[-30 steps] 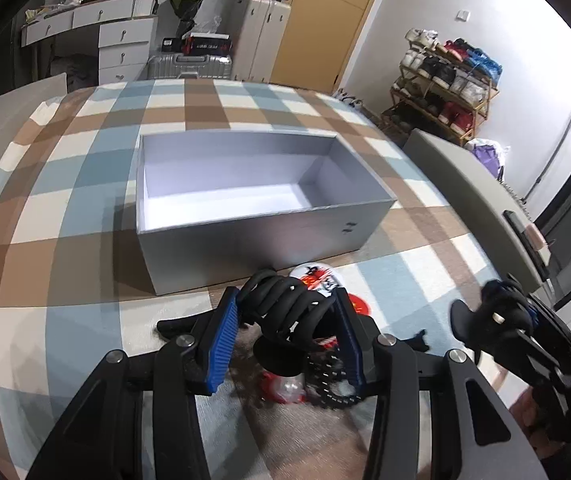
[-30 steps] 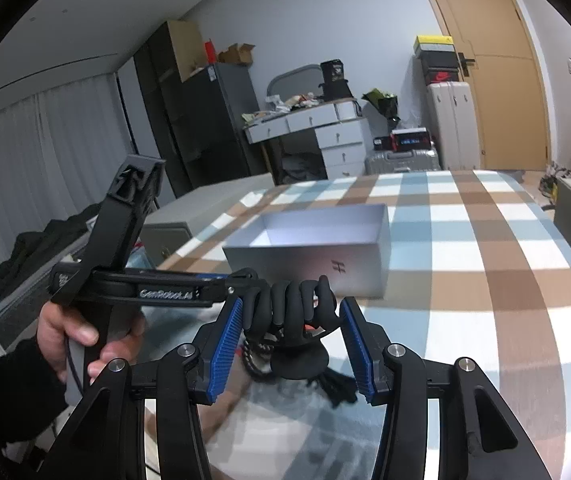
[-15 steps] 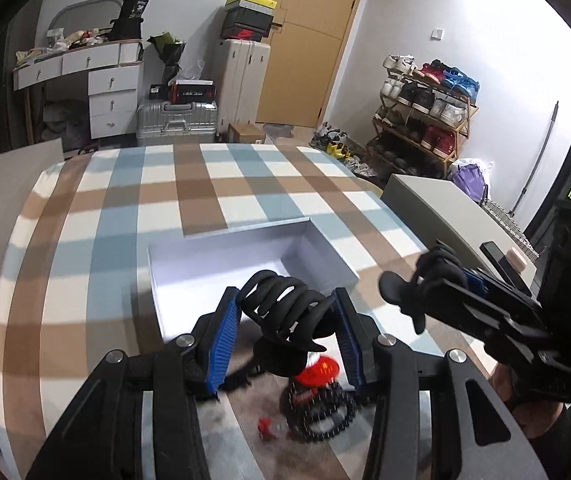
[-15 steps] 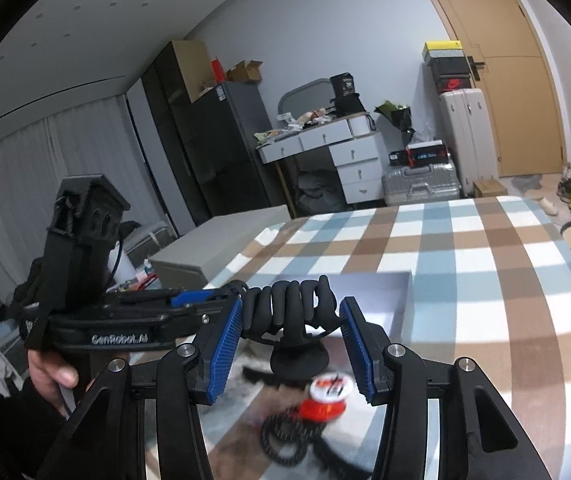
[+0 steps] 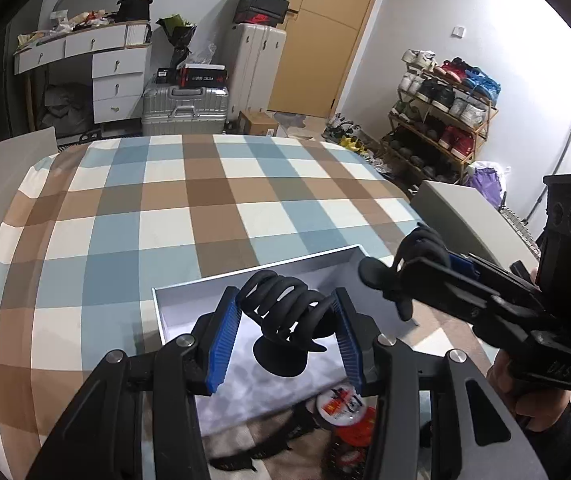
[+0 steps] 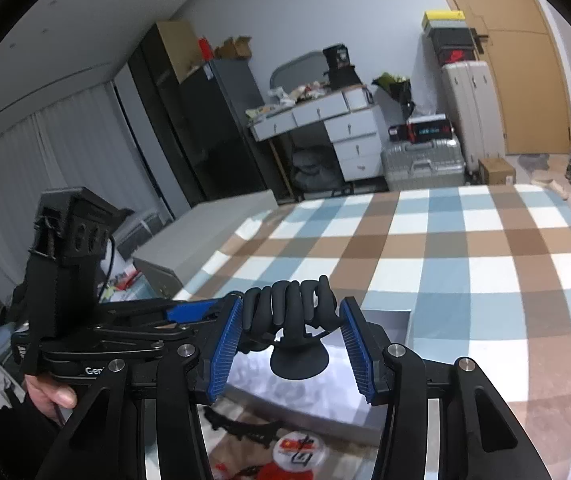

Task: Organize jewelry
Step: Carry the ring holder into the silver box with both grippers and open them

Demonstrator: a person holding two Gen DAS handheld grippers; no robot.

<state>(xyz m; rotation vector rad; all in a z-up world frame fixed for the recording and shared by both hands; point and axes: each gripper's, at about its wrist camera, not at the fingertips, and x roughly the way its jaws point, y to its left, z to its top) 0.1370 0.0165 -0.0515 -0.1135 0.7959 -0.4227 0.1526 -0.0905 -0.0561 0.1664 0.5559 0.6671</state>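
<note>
My left gripper (image 5: 287,334) is shut on a black hand-shaped jewelry stand (image 5: 281,320) and holds it above the open silver box (image 5: 181,312). My right gripper (image 6: 291,338) is shut on a second black hand-shaped stand (image 6: 291,320), also raised over the box (image 6: 385,344). The right gripper and its stand show at the right of the left wrist view (image 5: 417,264). The left gripper shows at the left of the right wrist view (image 6: 189,312). A red and white round item (image 5: 345,406) and a black bead bracelet (image 6: 237,426) lie on the checked cloth in front of the box.
The checked cloth (image 5: 205,208) covers a bed that stretches beyond the box. A grey cabinet (image 5: 457,208) stands at the right edge. A desk, suitcases and a shoe rack (image 5: 445,108) line the far walls.
Both grippers have lifted with their stands and moved forward over the box. The jewelry on the cloth has dropped to the bottom of both views.
</note>
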